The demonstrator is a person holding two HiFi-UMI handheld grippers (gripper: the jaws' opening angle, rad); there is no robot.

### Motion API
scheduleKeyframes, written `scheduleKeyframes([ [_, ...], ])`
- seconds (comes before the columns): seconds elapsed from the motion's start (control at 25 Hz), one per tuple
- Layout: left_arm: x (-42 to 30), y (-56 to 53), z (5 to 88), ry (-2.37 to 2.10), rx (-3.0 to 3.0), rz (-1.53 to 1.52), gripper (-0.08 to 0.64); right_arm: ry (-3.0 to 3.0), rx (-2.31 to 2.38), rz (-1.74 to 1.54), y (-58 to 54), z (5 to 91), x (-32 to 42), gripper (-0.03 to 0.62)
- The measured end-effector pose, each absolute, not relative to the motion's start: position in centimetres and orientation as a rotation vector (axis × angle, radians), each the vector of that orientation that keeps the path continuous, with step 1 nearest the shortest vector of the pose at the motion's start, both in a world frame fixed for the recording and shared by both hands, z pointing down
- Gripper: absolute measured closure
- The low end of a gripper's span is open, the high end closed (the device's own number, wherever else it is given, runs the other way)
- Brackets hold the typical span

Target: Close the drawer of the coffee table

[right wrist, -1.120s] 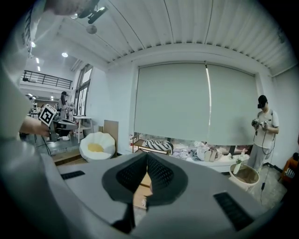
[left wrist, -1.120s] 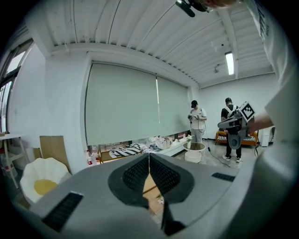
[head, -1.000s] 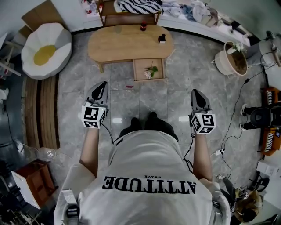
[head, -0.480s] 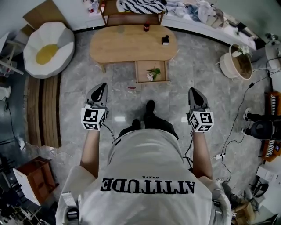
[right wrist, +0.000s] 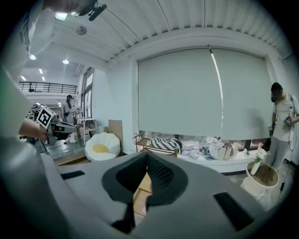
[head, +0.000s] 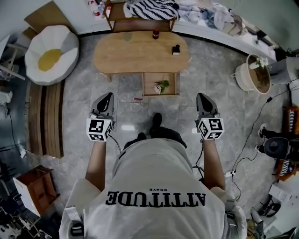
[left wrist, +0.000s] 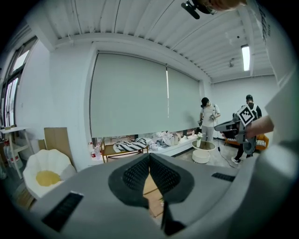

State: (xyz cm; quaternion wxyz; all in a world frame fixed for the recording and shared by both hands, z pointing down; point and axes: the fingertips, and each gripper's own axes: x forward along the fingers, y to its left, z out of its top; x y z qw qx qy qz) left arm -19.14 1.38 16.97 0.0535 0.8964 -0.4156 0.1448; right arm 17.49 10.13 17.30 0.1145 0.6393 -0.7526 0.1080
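The oval wooden coffee table stands ahead of me on the grey tiled floor. Its drawer is pulled out toward me, with a green sprig and a small pale thing inside. My left gripper hovers above the floor, short of the table and left of the drawer, jaws shut and empty. At the same height, right of the drawer, my right gripper is shut with nothing in it. The left gripper view shows the left gripper pointing at the table. In the right gripper view, the right gripper does the same.
A dark bottle and a small black object stand on the table. An egg-shaped cushion lies far left. A wooden bench with striped cloth is behind the table. A round white planter is at the right. A small pink scrap lies on the floor.
I have stepped toward the table, and both grippers have come closer to it. The table and its drawer sit lower and nearer in the head view. Both jaws stay shut.
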Motion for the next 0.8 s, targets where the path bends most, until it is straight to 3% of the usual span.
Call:
scheduleKeyframes([
  [0.8,-10.8,-5.4,19.1,-1.359,2.644,0.485,0.538,-2.329,1.734,0.39,1.2,21.3,24.1,0.572],
])
